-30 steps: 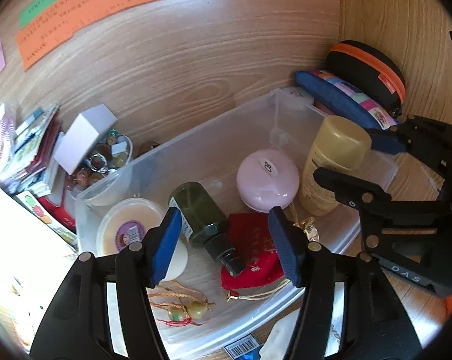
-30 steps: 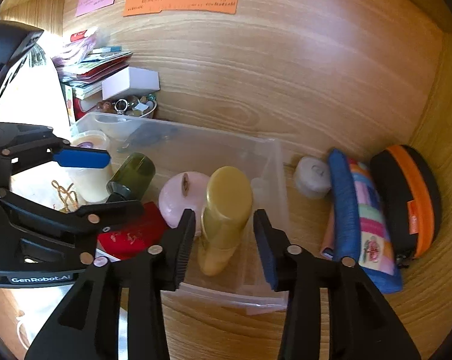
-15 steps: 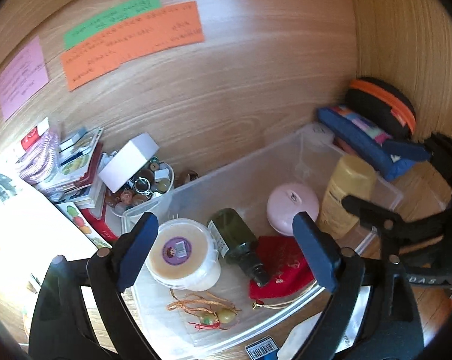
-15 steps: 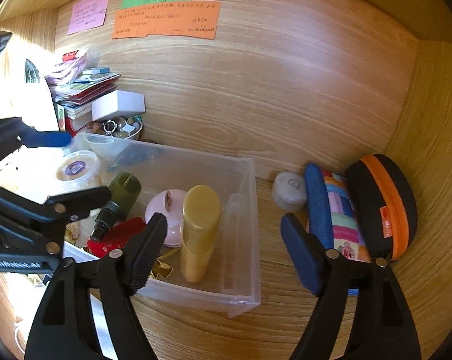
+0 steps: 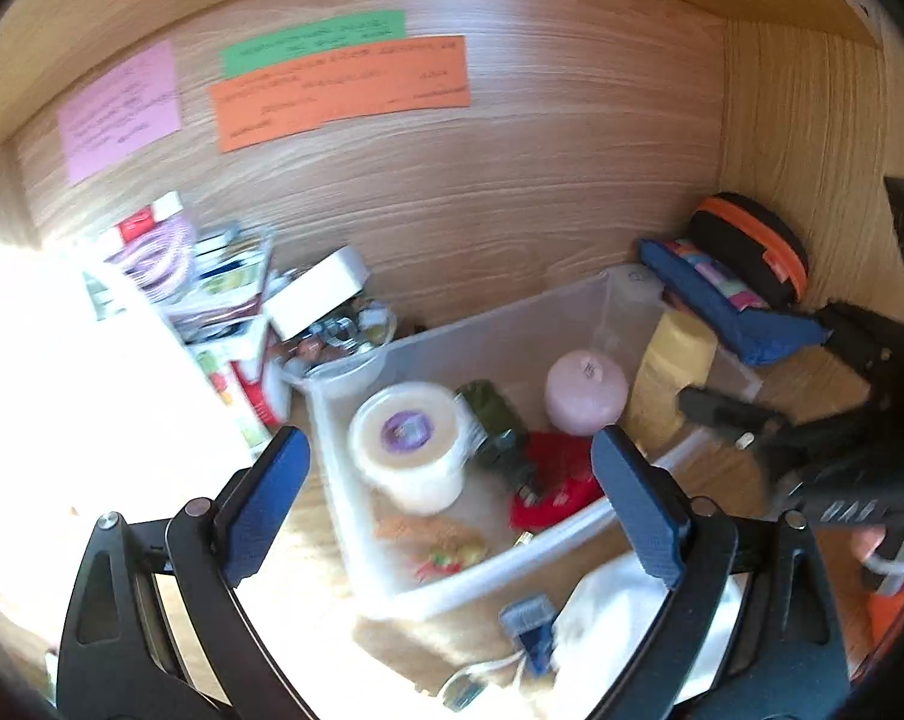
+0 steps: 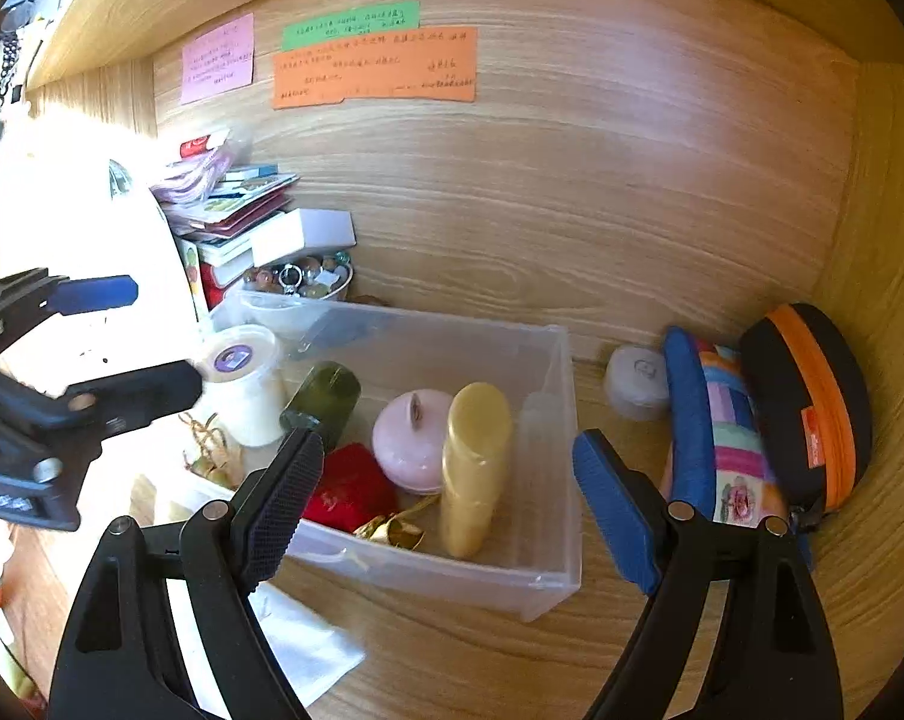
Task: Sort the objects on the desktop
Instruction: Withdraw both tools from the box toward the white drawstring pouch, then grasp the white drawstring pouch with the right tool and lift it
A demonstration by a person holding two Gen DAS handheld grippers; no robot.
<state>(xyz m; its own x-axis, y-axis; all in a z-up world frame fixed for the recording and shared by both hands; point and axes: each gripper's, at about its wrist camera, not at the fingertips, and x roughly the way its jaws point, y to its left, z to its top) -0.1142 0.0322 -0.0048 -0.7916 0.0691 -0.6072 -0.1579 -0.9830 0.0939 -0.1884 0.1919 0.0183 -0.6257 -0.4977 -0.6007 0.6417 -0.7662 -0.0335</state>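
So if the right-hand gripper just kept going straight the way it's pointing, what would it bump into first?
Most likely the clear plastic bin. The right gripper is open and empty, angled down at the bin's near wall, with the upright yellow bottle just behind it. Depth is hard to judge through this lens, so it might clear the rim and strike the bottle.

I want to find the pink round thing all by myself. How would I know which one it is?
Look for the clear plastic bin on the wooden desk. Inside it, near the middle, the pink round case sits right beside the tall yellow bottle, with the red pouch on its other side. It is the only pale pink, dome-shaped thing in there, low and squat among the bottles.
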